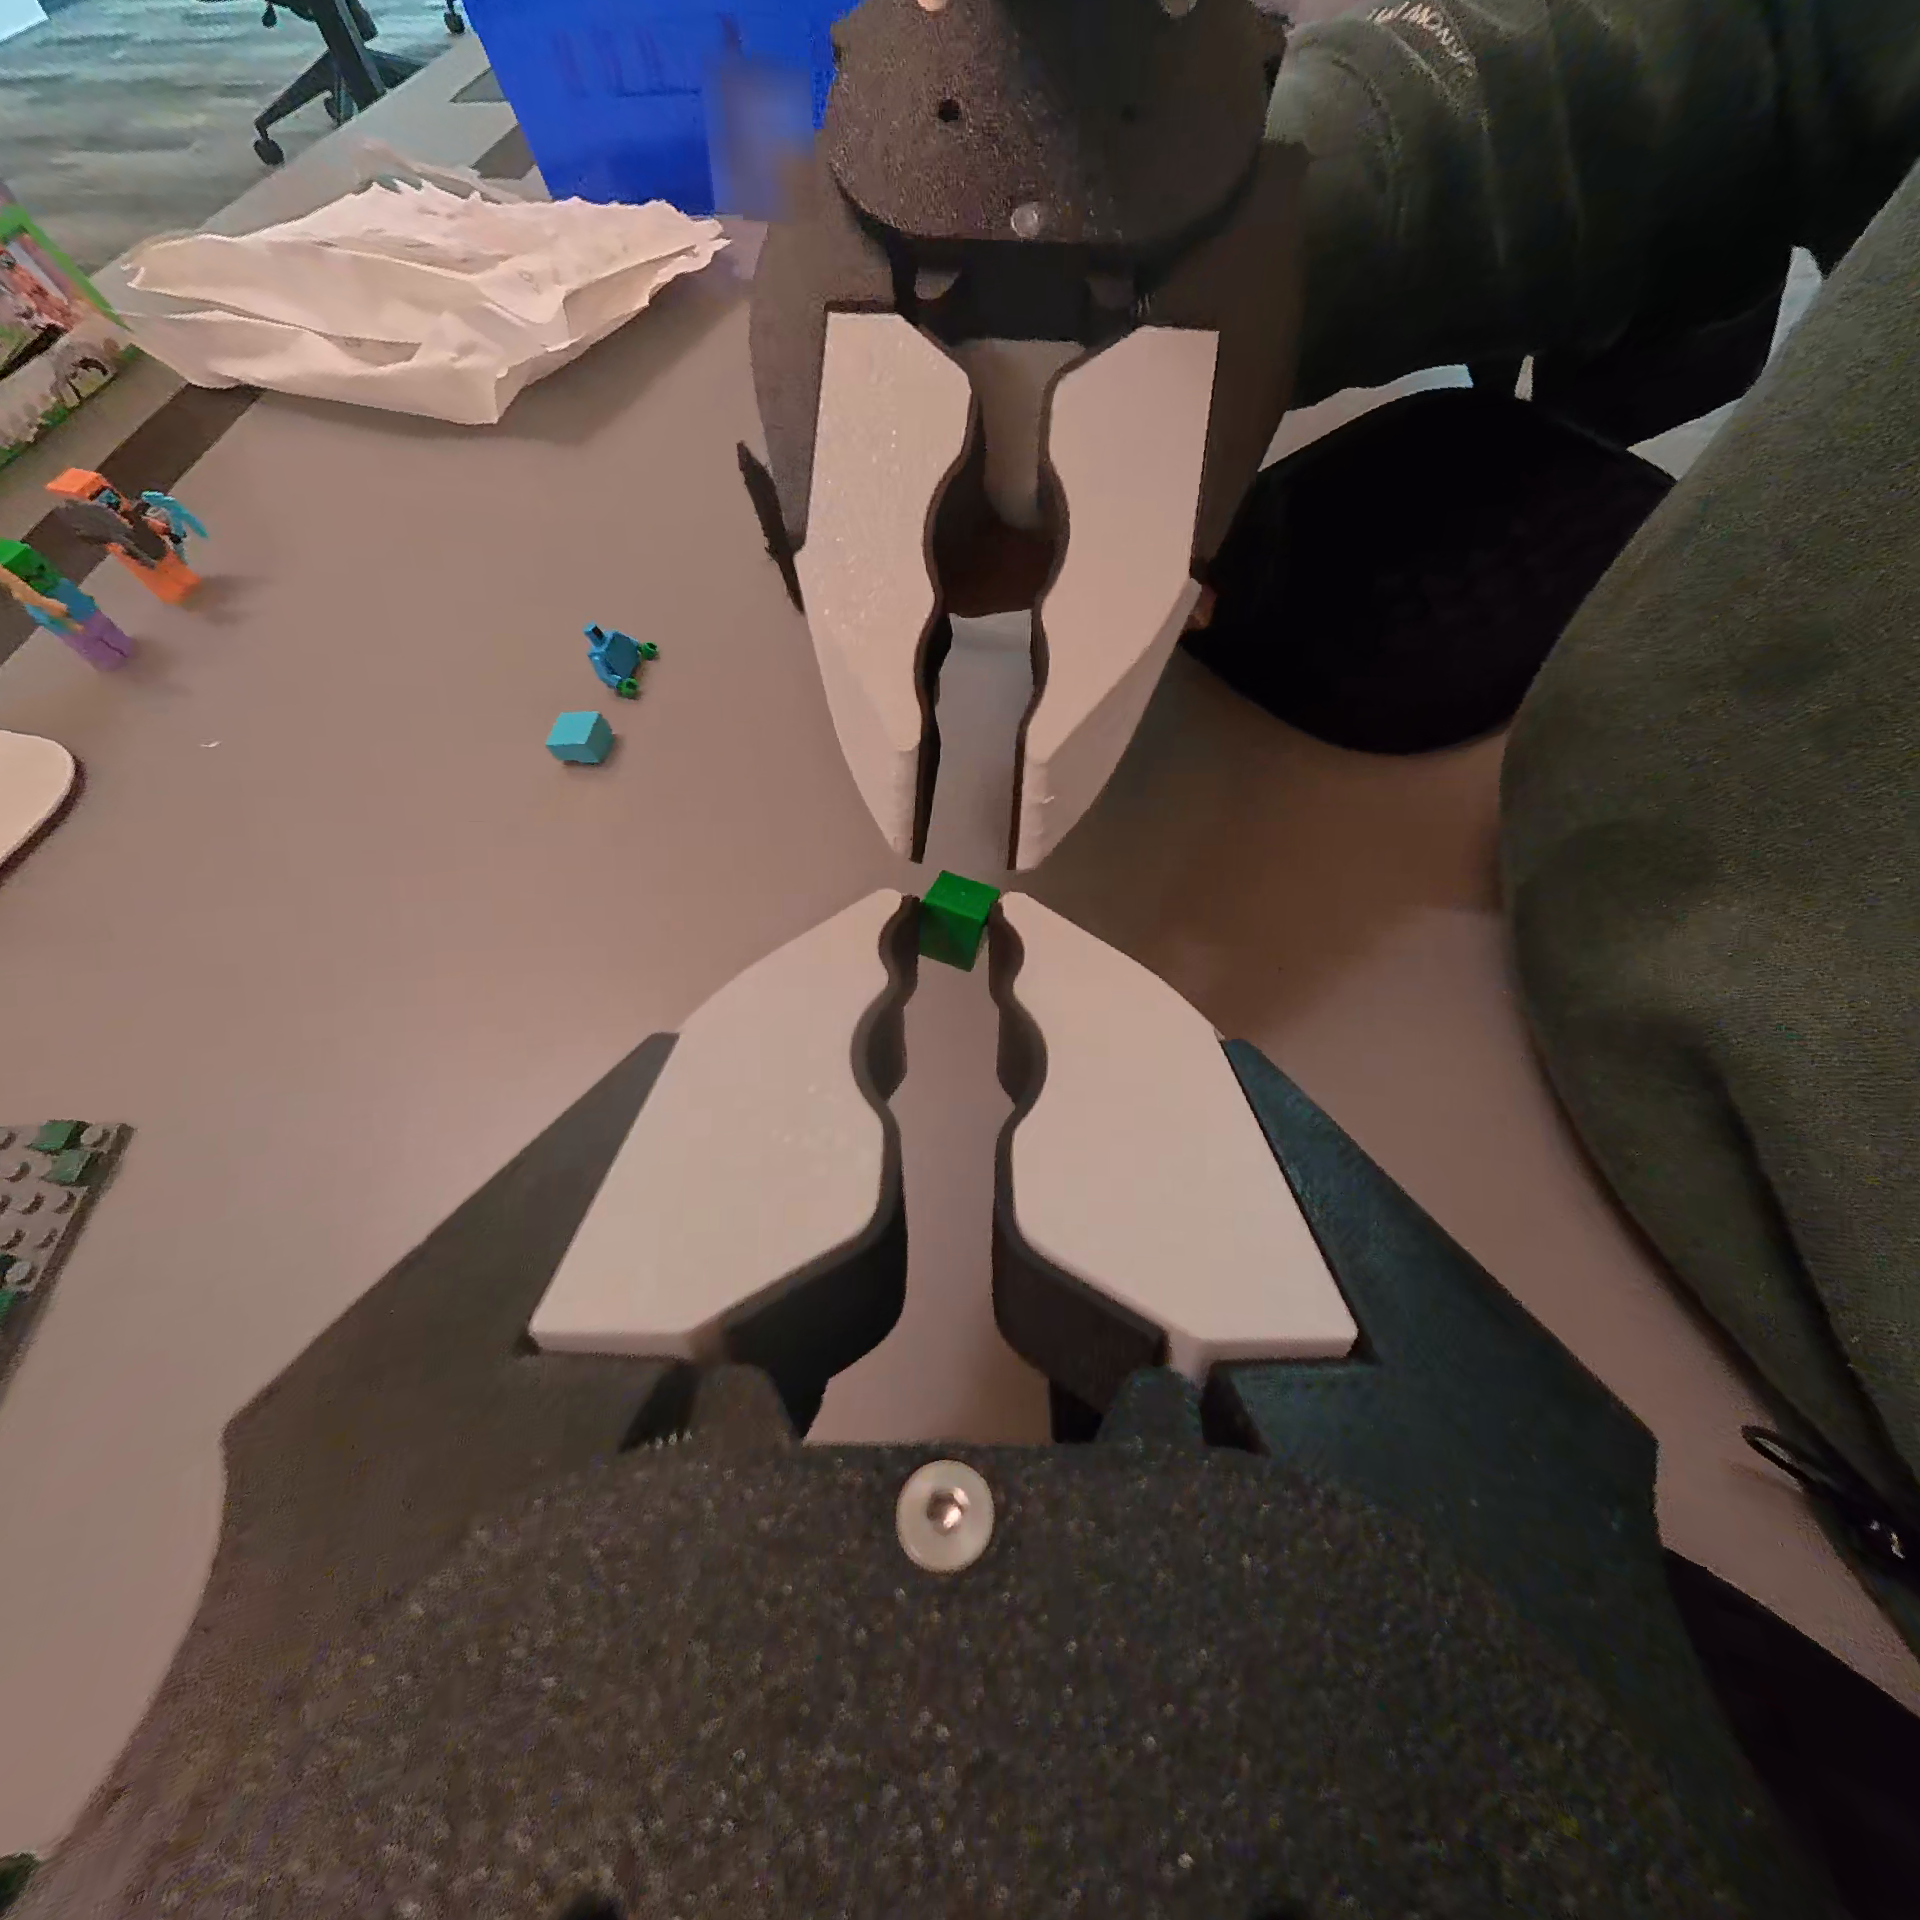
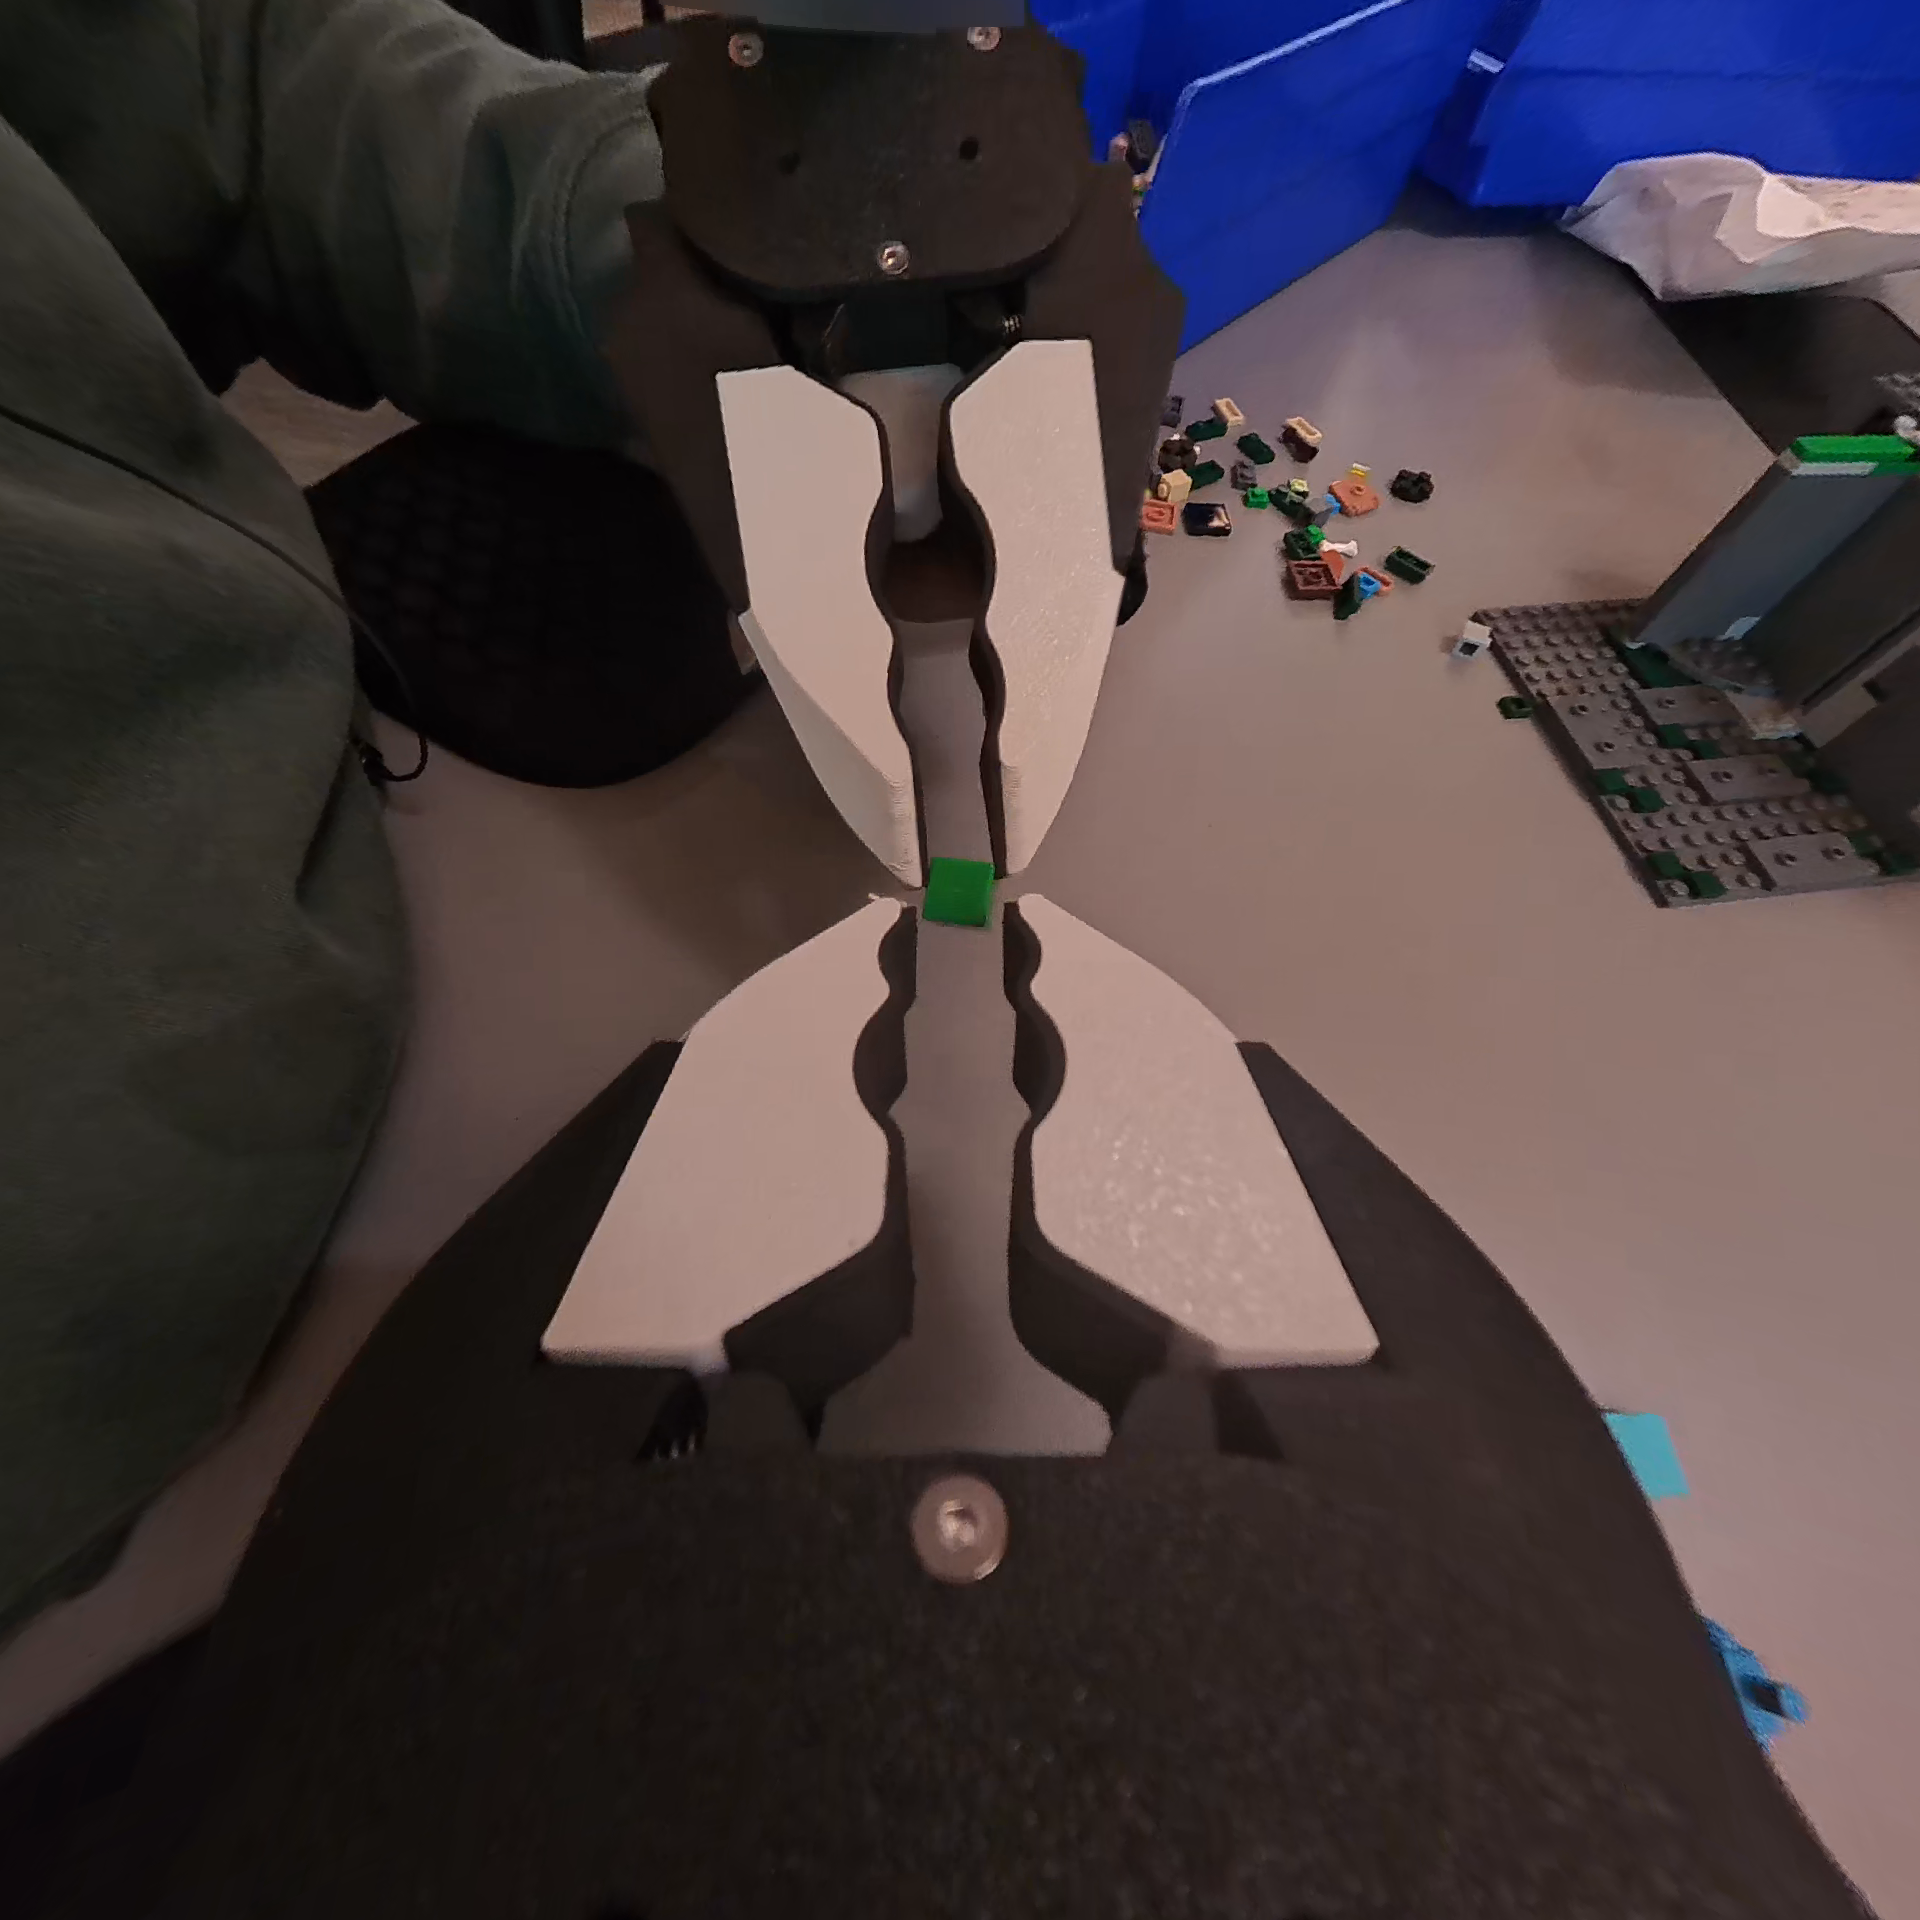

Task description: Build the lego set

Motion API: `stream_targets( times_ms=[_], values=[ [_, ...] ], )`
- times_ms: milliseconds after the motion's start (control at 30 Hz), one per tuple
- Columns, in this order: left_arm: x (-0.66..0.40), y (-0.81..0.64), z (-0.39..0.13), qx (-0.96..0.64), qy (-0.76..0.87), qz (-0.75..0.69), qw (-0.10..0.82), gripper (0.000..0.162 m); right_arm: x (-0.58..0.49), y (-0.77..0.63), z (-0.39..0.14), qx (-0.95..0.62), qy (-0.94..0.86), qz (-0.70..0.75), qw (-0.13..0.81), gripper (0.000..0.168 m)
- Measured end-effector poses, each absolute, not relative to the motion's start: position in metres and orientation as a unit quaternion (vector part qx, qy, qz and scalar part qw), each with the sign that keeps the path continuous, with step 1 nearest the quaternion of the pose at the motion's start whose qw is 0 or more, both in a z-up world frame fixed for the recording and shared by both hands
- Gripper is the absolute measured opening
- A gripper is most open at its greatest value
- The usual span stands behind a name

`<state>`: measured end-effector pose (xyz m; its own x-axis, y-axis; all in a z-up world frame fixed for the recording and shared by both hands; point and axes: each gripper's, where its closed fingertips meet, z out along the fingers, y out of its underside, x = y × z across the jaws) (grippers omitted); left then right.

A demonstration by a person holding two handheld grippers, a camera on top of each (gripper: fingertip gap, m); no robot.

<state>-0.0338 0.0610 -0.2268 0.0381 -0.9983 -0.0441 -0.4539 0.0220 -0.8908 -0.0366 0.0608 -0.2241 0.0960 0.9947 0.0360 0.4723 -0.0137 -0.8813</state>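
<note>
Left claw (image 1: 951,920): being held tip to tip with the other claw at the centre of the frame; its white fingers (image 1: 790,1091) are being pressed onto a small green brick (image 1: 953,920).
Right claw (image 2: 961,914): being pointed straight at the left one; in the left wrist view its tips are just beside the brick's far edge, and whether they are gripping it cannot be told.
Green brick: being kept above the grey counter (image 1: 416,935), between the four fingertips, at the middle of both views.
Baseplate build (image 2: 1714,727): sitting at the right edge of the right wrist view, a dark grey studded plate with a grey wall rising from it.
Loose pieces (image 2: 1288,509): being left scattered in the upper right, near a blue bin (image 2: 1299,156).
Minifigures (image 1: 104,582): lying at the left edge of the left wrist view; a light blue cube (image 1: 579,738) is lying nearer the centre.
Crumpled paper (image 1: 416,291): lying in the upper left.
</note>
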Motion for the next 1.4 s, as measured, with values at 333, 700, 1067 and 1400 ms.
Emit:
stream_targets(
  times_ms=[333,700,1067,1400],
  values=[
    [-0.033,0.054,-0.224,-0.598,0.599,-0.362,0.390,0.012,-0.042,0.055,-0.226,-0.612,-0.610,0.314,0.394,0.012],
    [-0.038,0.061,-0.230,-0.616,0.584,-0.358,0.388,0.015,-0.022,0.060,-0.223,-0.626,-0.594,0.332,0.382,0.012],
    [-0.048,0.099,-0.270,-0.704,0.536,-0.271,0.378,0.005,0.058,0.120,-0.223,-0.691,-0.556,0.265,0.379,0.012],
    [-0.052,0.106,-0.280,-0.715,0.532,-0.249,0.378,0.005,0.127,0.175,-0.267,-0.751,-0.541,0.207,0.317,0.012]
  ],
)
